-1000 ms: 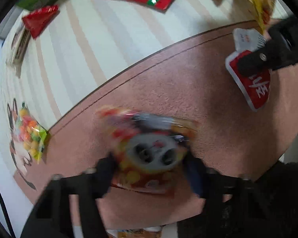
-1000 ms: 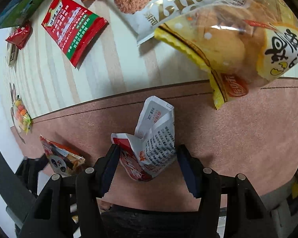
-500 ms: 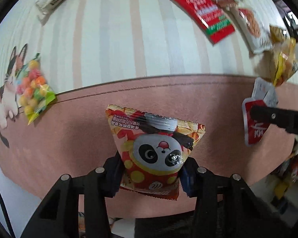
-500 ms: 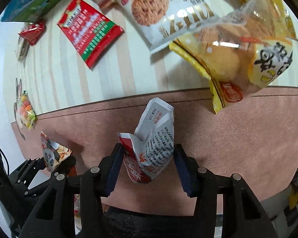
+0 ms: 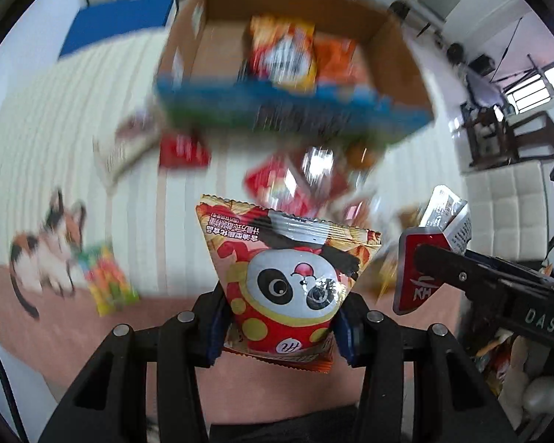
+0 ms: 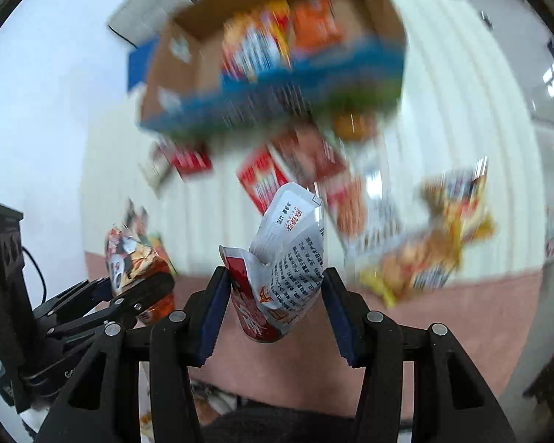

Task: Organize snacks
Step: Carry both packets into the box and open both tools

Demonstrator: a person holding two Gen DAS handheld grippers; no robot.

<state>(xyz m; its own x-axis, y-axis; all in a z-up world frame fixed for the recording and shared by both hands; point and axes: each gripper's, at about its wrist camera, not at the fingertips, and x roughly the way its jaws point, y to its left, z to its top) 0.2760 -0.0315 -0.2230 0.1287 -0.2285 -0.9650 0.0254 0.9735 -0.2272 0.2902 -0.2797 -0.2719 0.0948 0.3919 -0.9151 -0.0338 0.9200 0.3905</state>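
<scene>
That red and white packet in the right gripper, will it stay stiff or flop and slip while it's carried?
The red and white packet looks floppy: its top folds over above the right gripper. Probably light, since it looks thin. Glossy film may slip.

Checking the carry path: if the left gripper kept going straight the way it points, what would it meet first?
Probably the loose snack packets on the striped mat, just short of the cardboard box; blur leaves depth unclear. The left gripper is shut on the panda packet.

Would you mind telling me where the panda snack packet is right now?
The panda snack packet is clamped in the left claw, lifted above the pink mat, below the cardboard box in the left wrist view.
</scene>
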